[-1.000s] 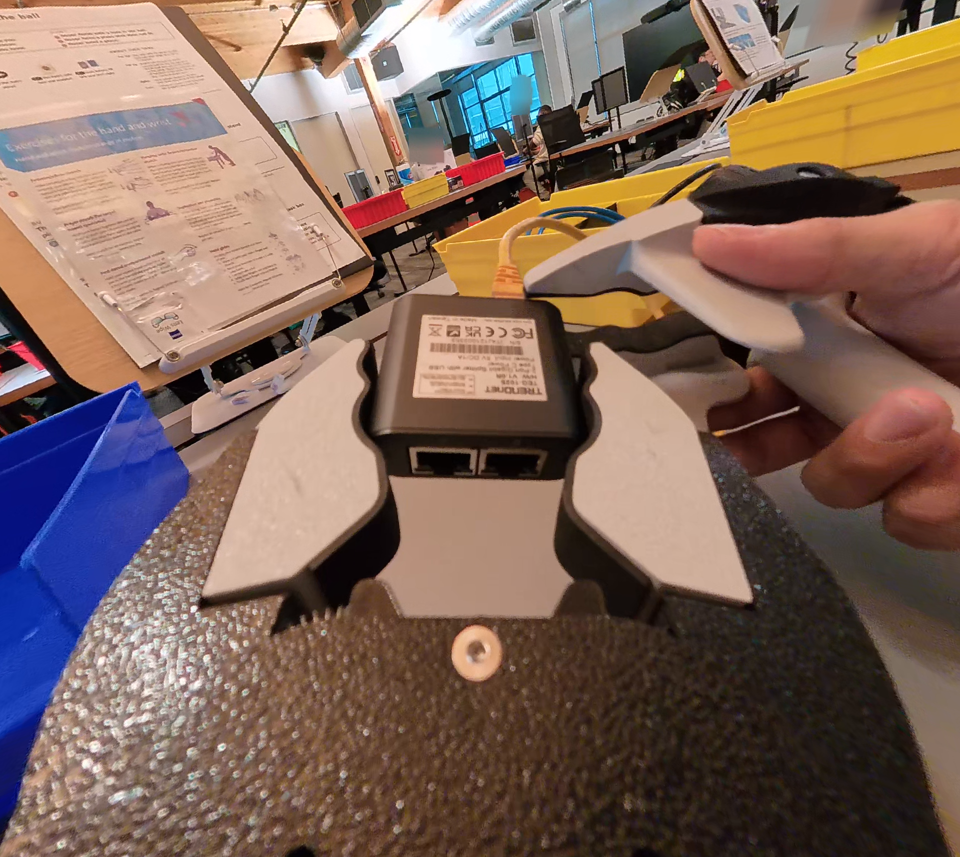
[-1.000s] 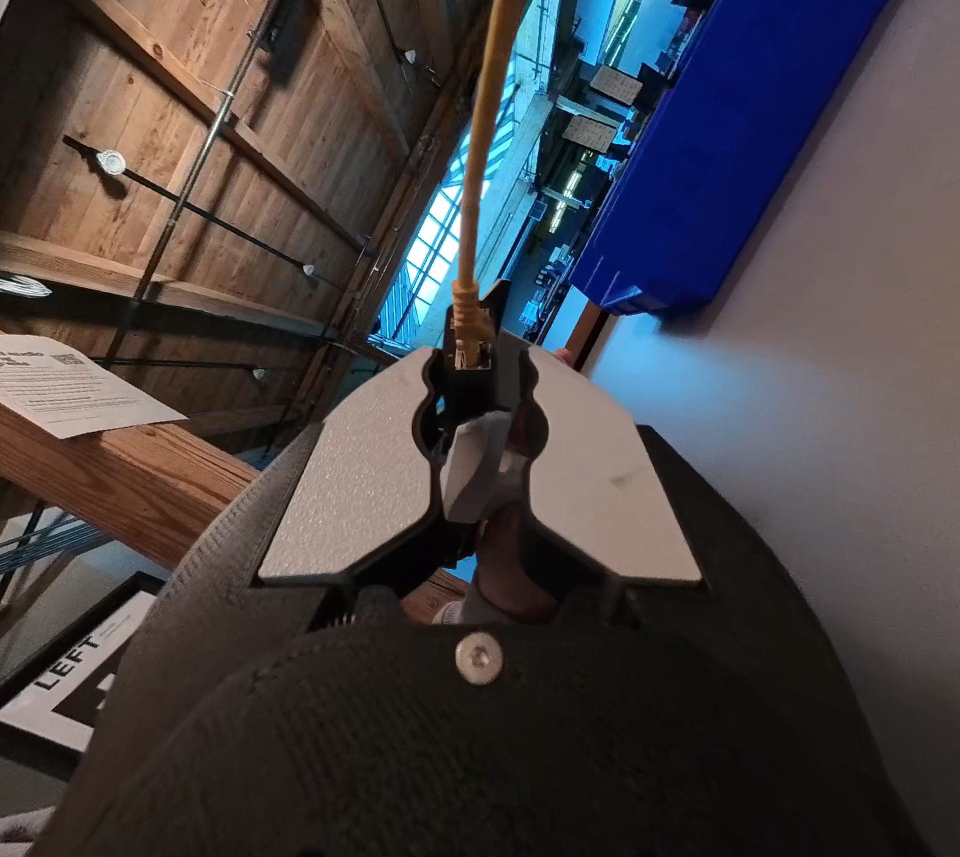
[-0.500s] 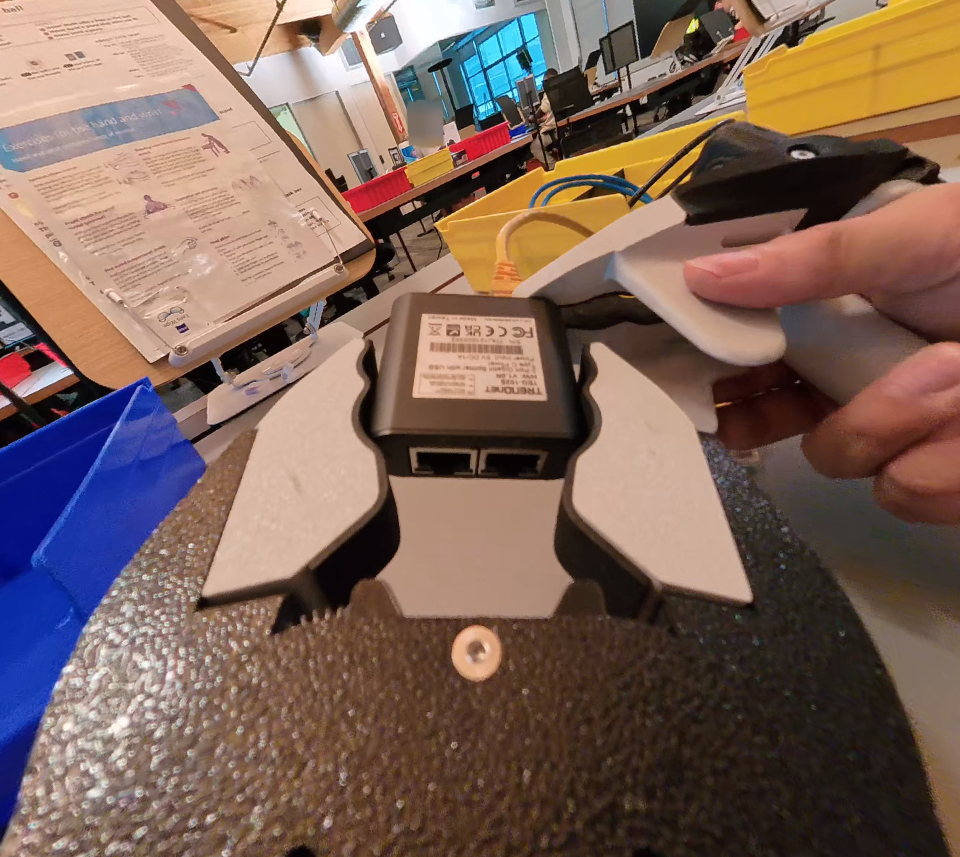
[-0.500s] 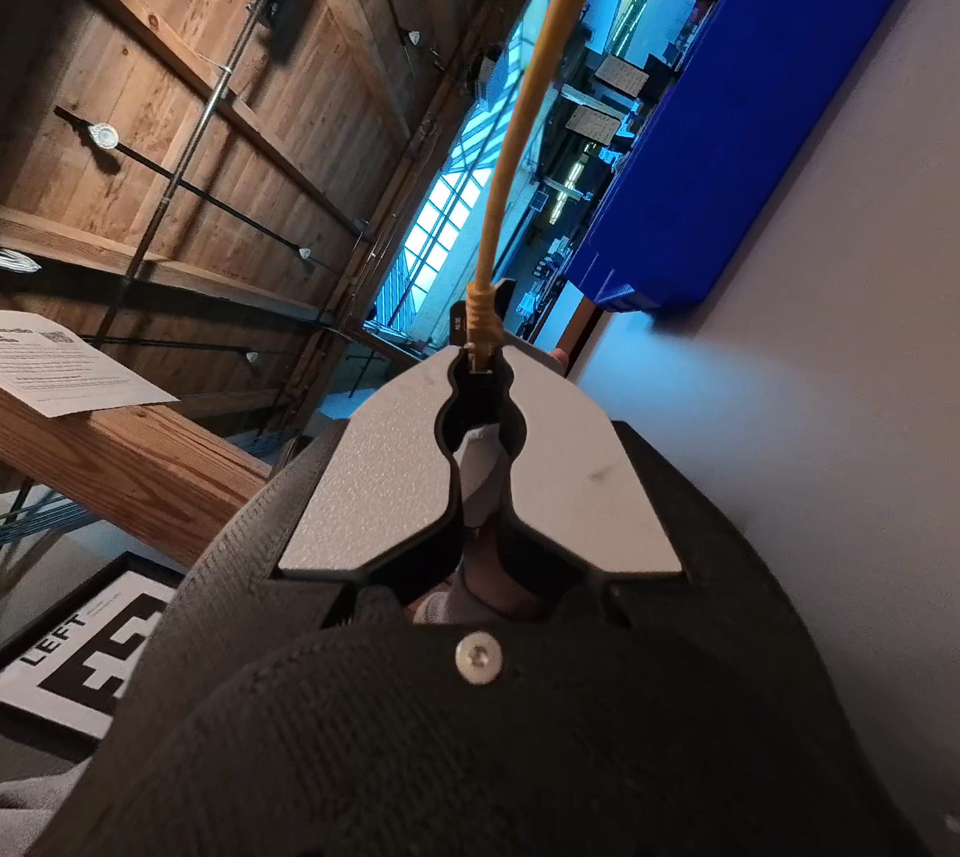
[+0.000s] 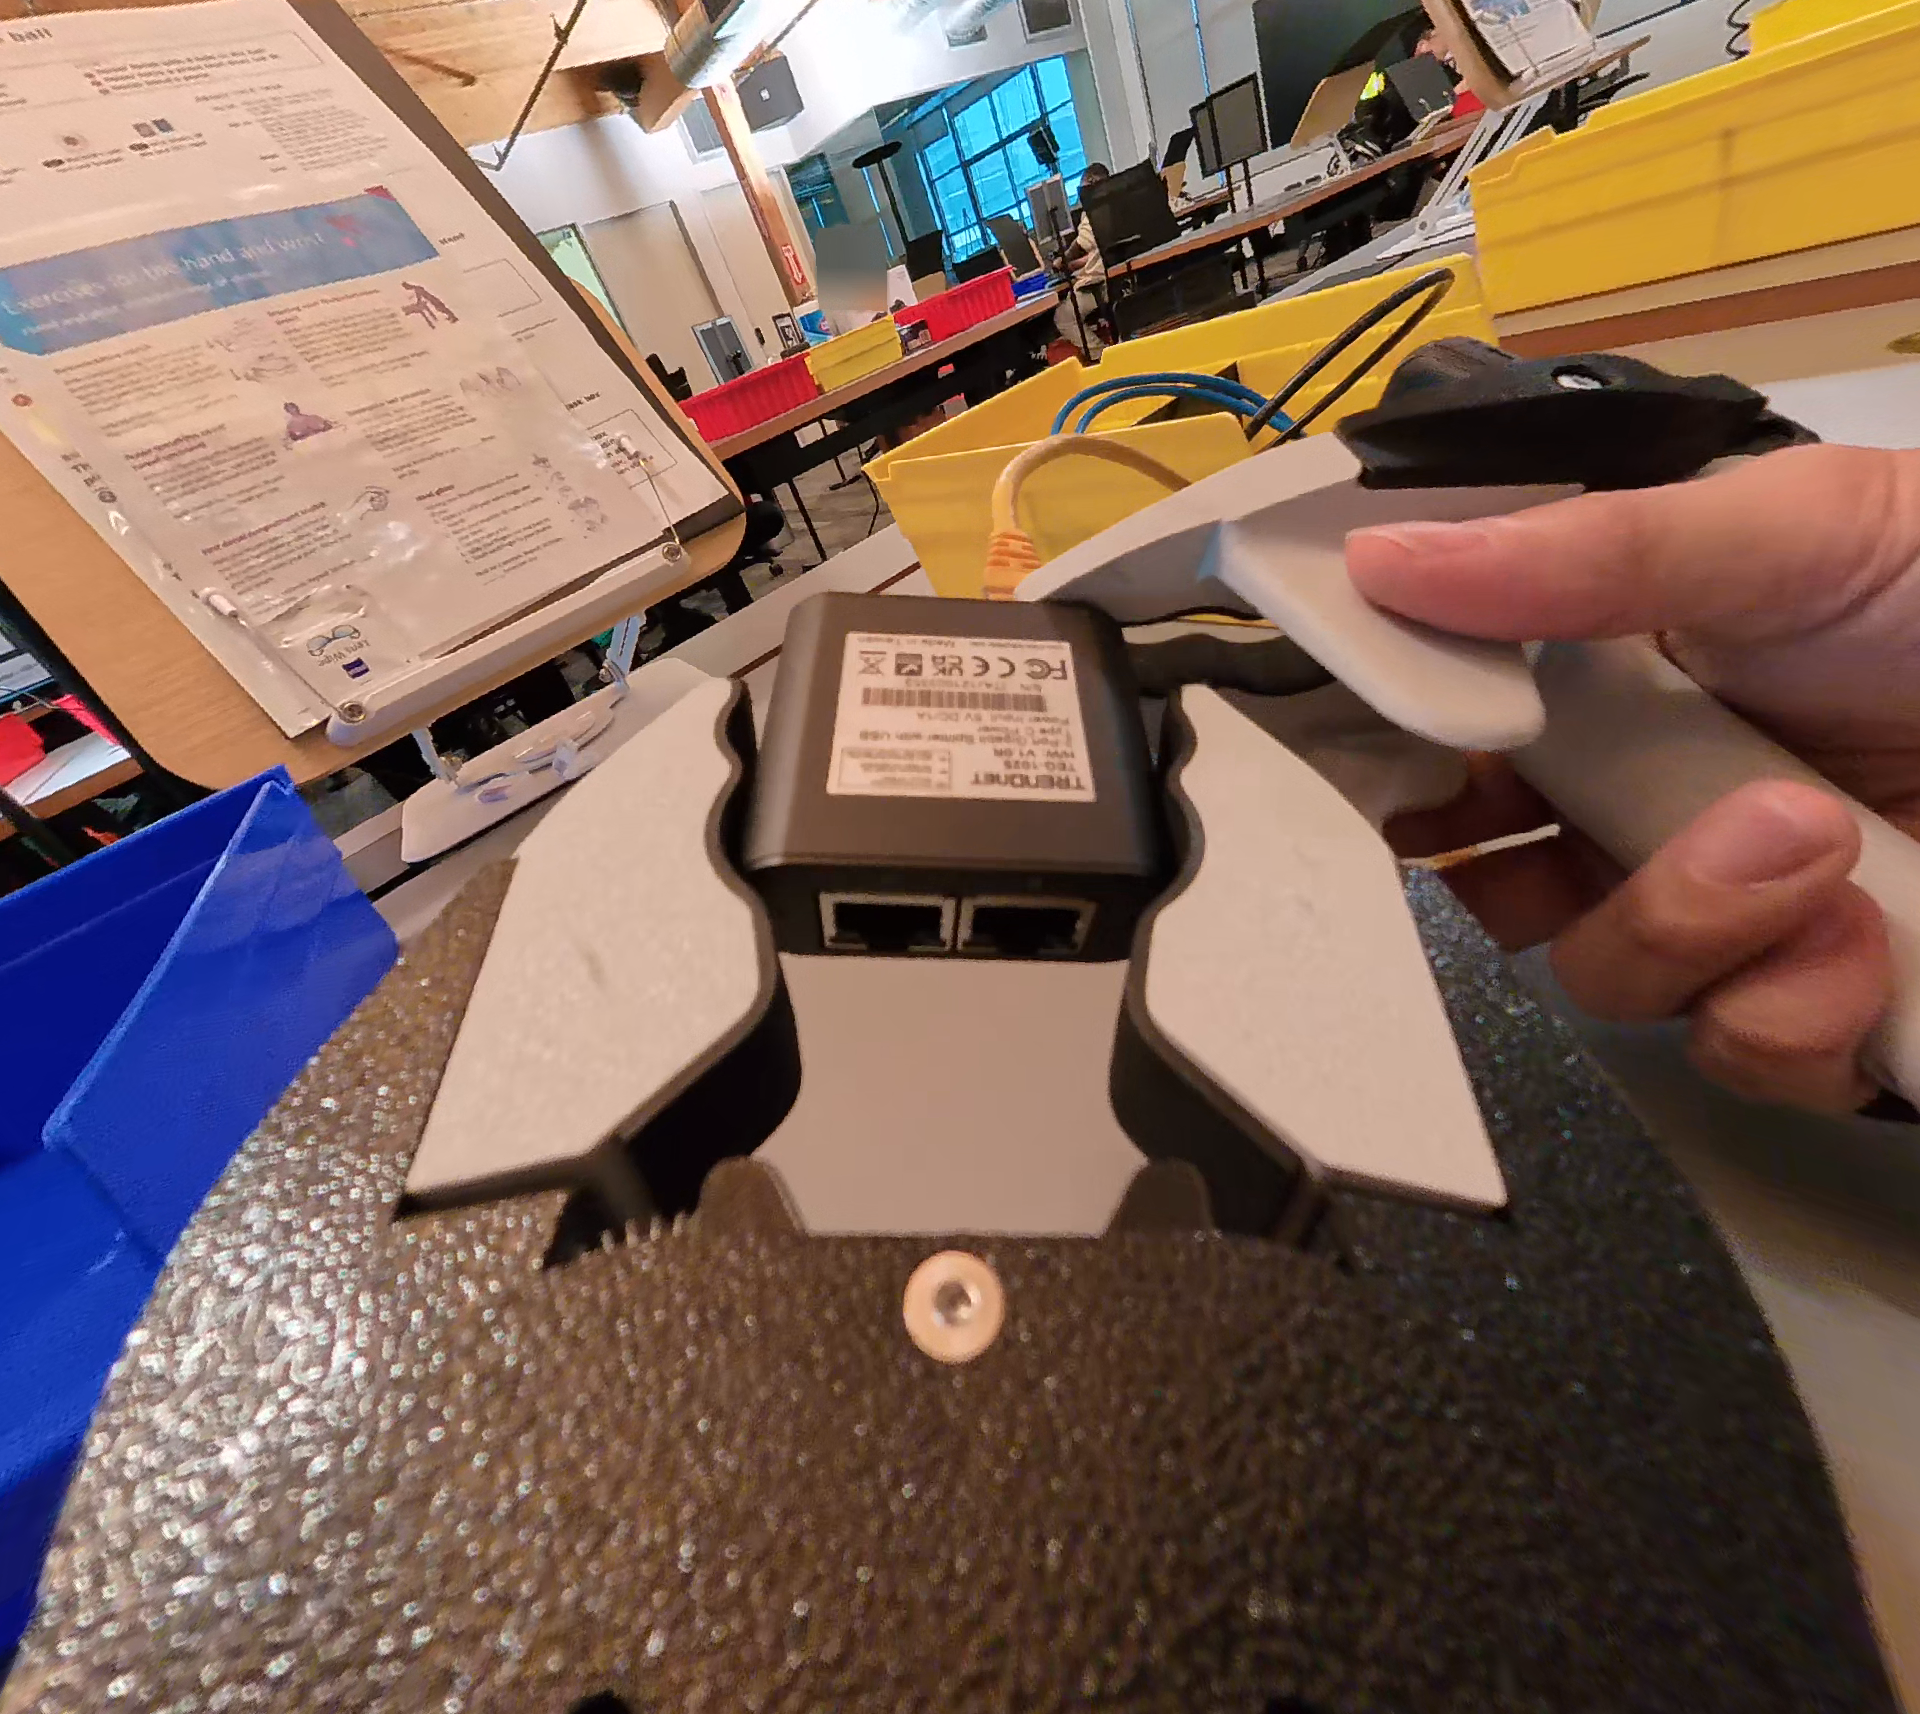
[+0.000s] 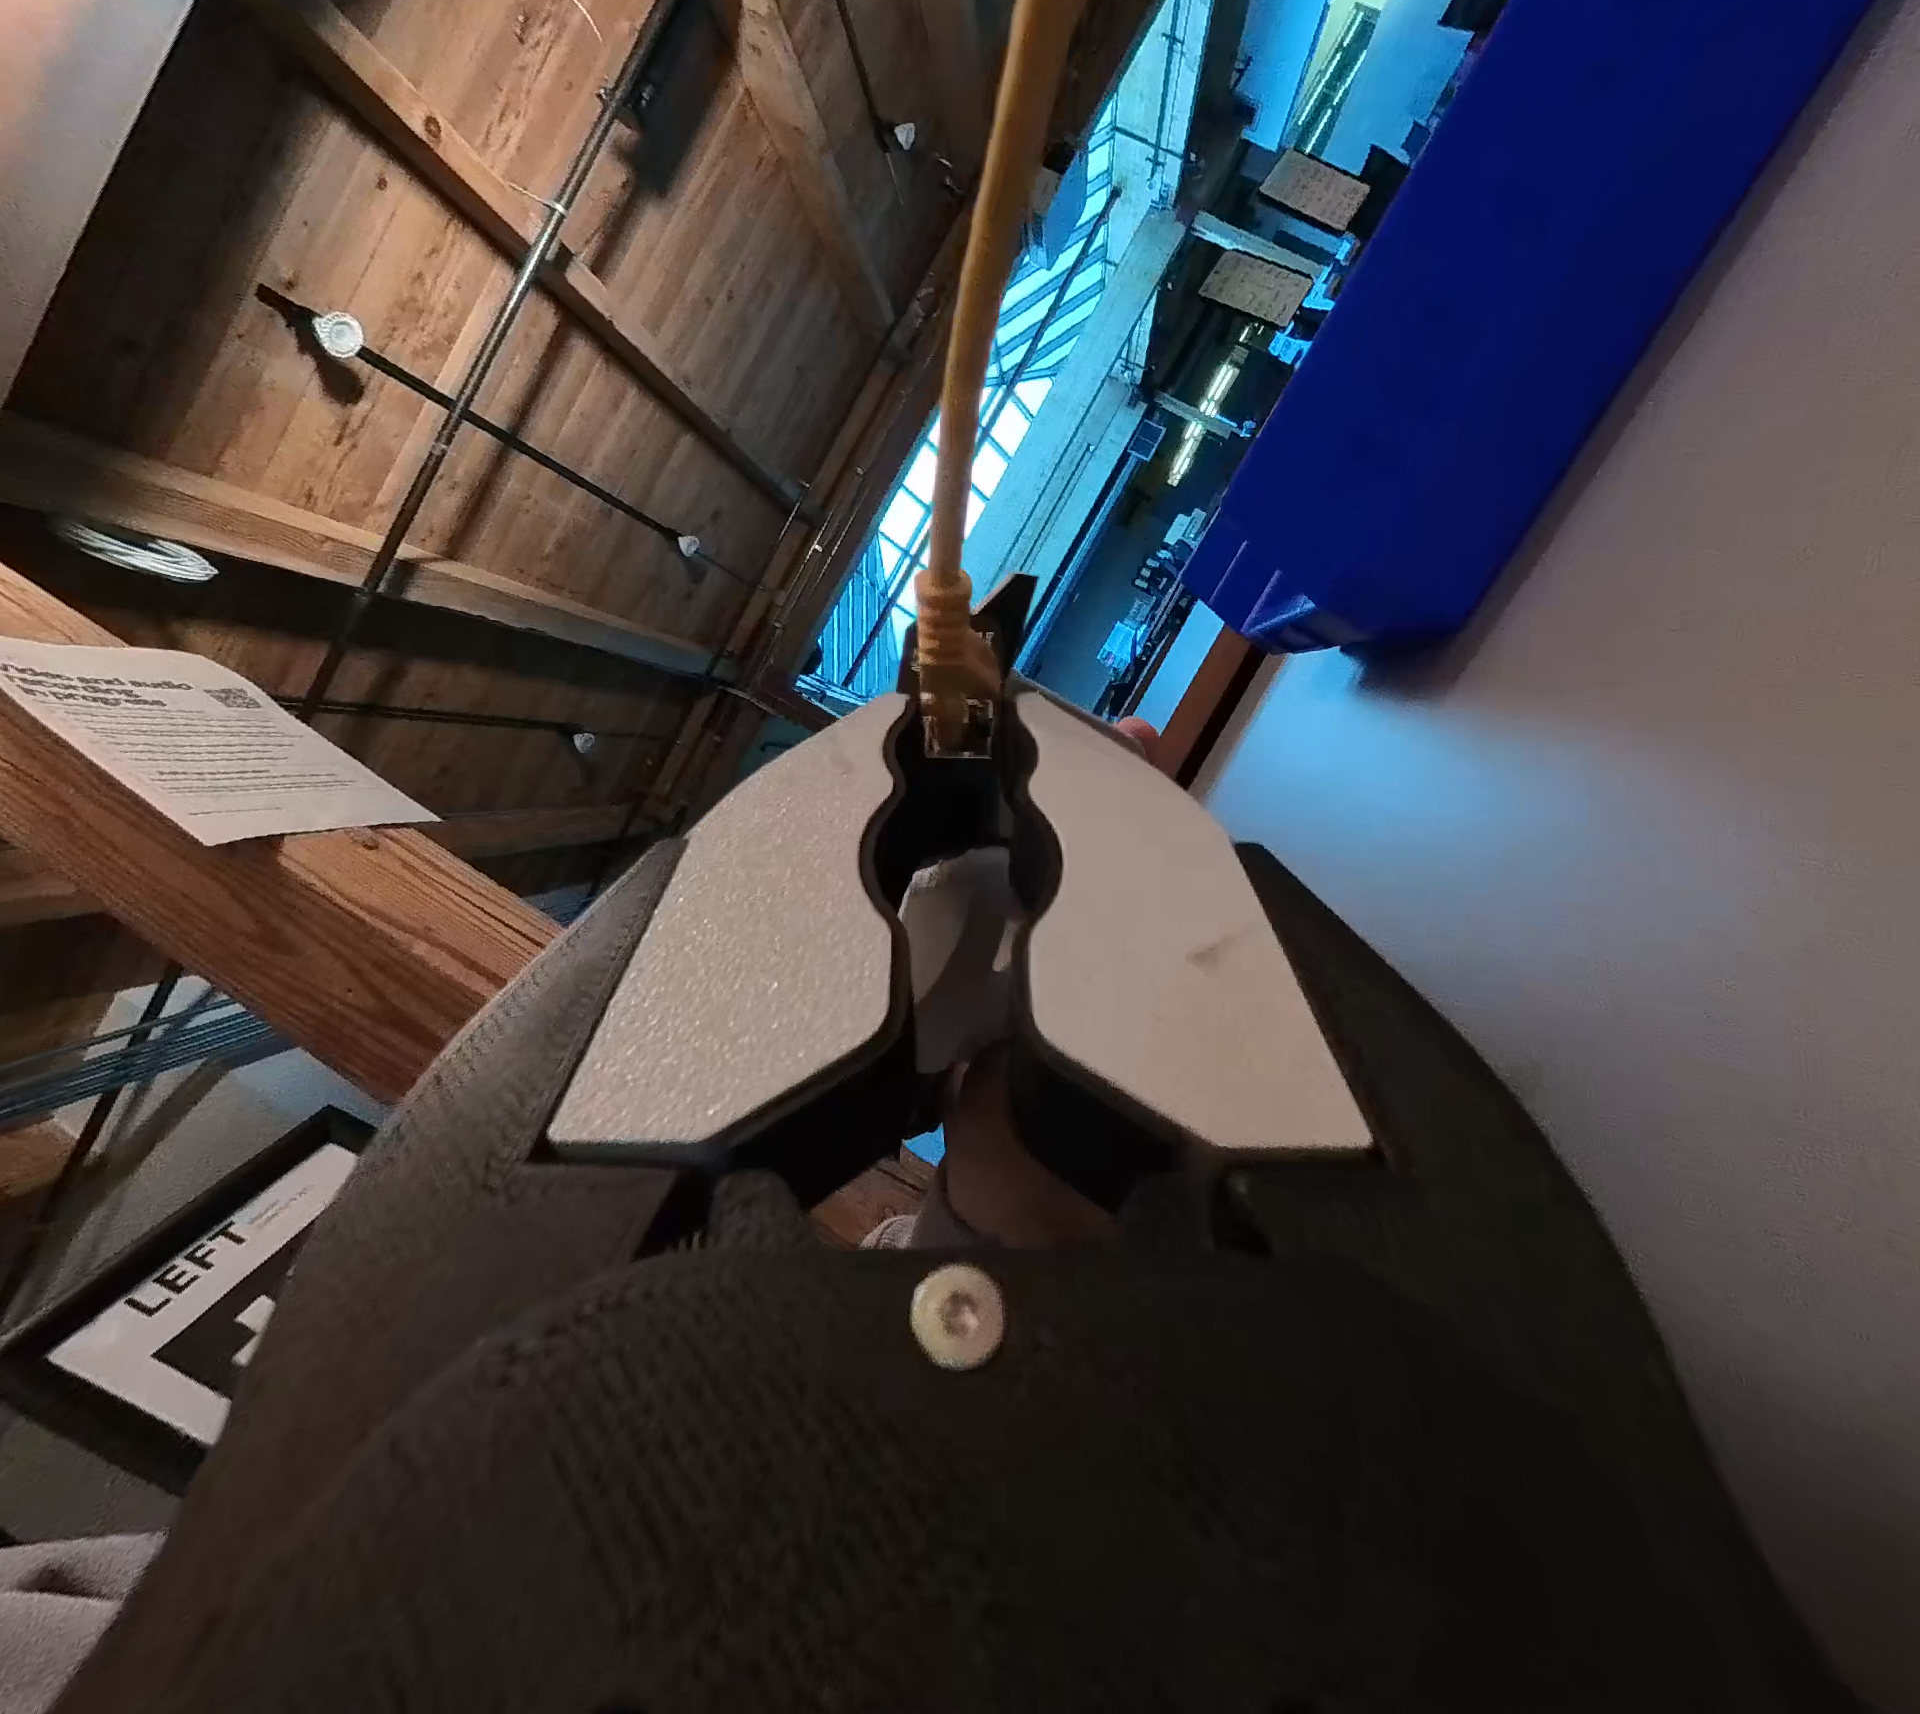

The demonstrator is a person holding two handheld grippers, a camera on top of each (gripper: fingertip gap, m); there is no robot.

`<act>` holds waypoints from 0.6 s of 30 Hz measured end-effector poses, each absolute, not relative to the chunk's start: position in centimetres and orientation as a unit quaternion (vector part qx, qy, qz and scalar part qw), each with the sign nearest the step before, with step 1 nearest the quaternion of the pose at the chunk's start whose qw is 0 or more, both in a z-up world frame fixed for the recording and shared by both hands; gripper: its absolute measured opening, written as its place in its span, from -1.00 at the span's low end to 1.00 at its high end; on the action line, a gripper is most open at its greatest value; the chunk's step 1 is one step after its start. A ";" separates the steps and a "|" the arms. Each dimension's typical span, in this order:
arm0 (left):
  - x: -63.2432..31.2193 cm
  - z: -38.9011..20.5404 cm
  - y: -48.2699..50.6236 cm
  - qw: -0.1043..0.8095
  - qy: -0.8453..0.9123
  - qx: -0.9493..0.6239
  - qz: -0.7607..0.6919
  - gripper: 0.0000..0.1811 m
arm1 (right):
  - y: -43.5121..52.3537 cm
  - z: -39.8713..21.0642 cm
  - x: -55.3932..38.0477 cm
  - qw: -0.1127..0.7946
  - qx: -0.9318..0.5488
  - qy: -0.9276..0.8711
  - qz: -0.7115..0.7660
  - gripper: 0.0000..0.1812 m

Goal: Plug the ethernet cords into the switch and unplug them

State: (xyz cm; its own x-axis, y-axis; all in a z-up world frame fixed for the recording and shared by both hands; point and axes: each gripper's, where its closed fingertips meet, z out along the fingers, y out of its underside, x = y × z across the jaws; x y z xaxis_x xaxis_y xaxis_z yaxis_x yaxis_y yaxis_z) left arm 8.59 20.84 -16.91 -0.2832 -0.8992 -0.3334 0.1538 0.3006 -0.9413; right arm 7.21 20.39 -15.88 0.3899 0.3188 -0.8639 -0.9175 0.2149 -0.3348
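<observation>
Left gripper [image 5: 951,698]: flat grey scalloped fingers [image 5: 623,947], speckled black body, one silver screw [image 5: 953,1304]. Right gripper [image 6: 958,708]: same build, grey handle and trigger.

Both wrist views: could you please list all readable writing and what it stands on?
I quote no writing; carriers:
White label on the black plastic switch: printed text.
Laminated sheet on tilted wooden board: mostly blurred.
White paper on wooden beam: too small.
Black-framed sign: large letters.
</observation>
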 end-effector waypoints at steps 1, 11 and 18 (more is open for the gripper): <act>8.6 -16.9 20.8 0.518 0.617 -0.301 -0.510 -0.19 | 20.4 -15.8 7.2 0.705 -0.448 0.335 0.436 -0.86; 8.7 -17.0 20.8 0.523 0.615 -0.304 -0.506 -0.19 | 20.4 -15.9 6.9 0.704 -0.491 0.308 0.410 -0.90; 8.8 -16.6 20.7 0.552 0.605 -0.306 -0.486 -0.19 | 20.3 -15.4 7.0 0.716 -0.523 0.268 0.377 -0.90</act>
State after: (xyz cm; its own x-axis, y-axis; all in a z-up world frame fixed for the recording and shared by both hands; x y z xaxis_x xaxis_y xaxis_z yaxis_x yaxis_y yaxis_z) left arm 8.84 20.69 -16.61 -0.2046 -0.9062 -0.3701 0.1663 0.3405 -0.9254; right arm 6.98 20.29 -15.36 0.5722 0.2592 -0.7781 -0.8201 0.1697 -0.5466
